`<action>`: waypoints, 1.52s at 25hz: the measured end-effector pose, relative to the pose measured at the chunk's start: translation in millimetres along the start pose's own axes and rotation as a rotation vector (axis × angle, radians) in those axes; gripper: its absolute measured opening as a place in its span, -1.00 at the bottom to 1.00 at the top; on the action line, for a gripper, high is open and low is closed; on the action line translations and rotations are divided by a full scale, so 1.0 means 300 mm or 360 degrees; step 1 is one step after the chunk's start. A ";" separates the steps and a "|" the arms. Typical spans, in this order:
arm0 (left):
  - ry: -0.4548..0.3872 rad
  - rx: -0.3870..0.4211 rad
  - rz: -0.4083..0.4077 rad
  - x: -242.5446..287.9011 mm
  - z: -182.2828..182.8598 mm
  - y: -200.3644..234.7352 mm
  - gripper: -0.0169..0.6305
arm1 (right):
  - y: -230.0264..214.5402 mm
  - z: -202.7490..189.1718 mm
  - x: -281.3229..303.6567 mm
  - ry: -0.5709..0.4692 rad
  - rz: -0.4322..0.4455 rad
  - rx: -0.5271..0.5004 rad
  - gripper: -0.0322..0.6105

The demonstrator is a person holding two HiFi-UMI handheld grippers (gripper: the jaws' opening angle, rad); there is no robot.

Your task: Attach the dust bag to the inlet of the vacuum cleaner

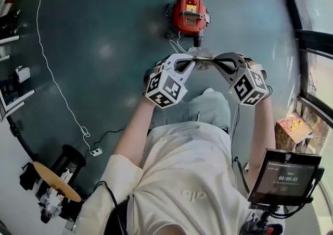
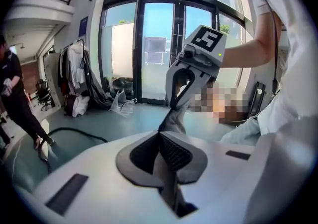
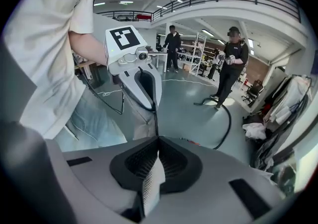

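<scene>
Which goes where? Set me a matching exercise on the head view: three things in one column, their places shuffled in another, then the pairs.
Things
1. vacuum cleaner
2. dust bag
3. screen

Places
A. stretched between the left gripper and the right gripper, both shut on it
B. at the lower right of the head view
C. on the floor, beyond both grippers

Pairs: 1-C, 2-A, 3-B

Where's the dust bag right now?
Head view, centre: the dust bag is stretched between the left gripper and the right gripper, both shut on it, just on the person's side of the red vacuum cleaner on the floor.
</scene>
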State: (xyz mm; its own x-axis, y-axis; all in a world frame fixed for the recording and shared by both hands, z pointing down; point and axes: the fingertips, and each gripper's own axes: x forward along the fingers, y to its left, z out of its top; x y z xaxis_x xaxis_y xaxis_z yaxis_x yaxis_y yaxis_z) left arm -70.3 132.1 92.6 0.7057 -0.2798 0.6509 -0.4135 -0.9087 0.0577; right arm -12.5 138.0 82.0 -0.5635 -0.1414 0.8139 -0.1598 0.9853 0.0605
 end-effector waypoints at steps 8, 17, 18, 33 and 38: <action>0.0159 -0.0184 -0.0024 0.296 -0.171 0.071 -0.91 | -0.071 -0.254 0.239 -0.0097 0.0204 0.0128 -0.85; 0.0234 -0.0422 -0.0085 0.281 -0.285 -0.080 -0.91 | 0.073 -0.287 0.263 -0.0138 0.0404 0.0197 -0.85; 0.0241 -0.0438 -0.0084 0.301 -0.293 -0.088 -0.91 | 0.077 -0.309 0.270 -0.0135 0.0412 0.0199 -0.85; 0.0236 -0.0395 -0.0031 1.150 -1.148 0.057 -0.91 | 0.094 -1.032 1.243 -0.0140 0.0335 0.0368 -0.85; -0.0069 -0.0417 0.0062 1.163 -1.079 0.134 -0.91 | 0.008 -1.020 1.221 -0.0276 0.0235 0.0279 -0.85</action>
State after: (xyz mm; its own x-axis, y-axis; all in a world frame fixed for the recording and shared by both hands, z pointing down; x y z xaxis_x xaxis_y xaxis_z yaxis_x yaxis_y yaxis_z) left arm -26.8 98.1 567.0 0.7080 -0.3312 0.6237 -0.5717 -0.7873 0.2309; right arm 28.7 117.8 557.1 -0.7188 -0.0266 0.6948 -0.1947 0.9670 -0.1643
